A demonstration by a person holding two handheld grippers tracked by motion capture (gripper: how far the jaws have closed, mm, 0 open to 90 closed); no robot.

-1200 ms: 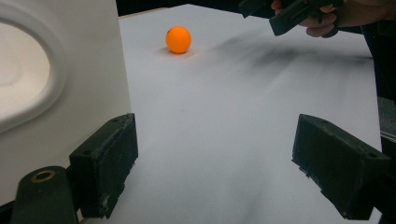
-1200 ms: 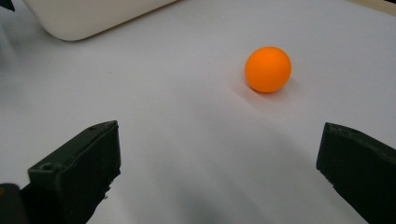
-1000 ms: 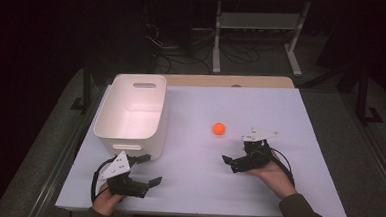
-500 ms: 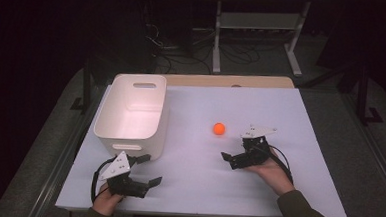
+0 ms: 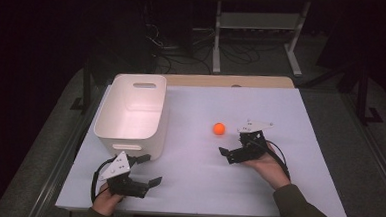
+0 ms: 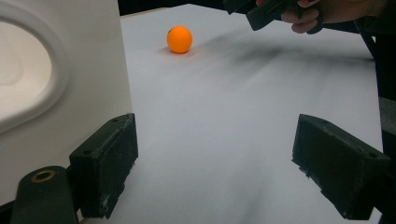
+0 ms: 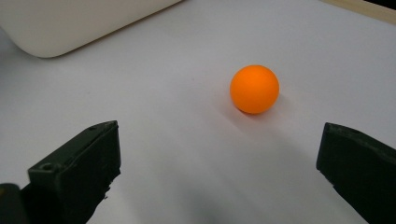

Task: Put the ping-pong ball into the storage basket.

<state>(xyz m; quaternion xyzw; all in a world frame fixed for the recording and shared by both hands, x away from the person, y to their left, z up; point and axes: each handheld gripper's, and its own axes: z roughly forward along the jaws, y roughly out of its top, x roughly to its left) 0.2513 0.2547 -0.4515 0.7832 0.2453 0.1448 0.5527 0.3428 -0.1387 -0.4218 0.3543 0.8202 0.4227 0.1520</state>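
White table (image 5: 291,113) lies bare around orange ball (image 7: 254,88); right gripper (image 7: 219,172) wide open (holding nothing) nearby.

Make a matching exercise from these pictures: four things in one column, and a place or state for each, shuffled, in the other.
Things:
1 orange ball
2 white bin
3 left gripper
4 right gripper

Places or states:
A open, at the table's near left edge, just in front of the bin
B empty, on the table's left side
C open, aimed at the ball
D loose on the table, mid-table

Pairs: 1-D, 2-B, 3-A, 4-C
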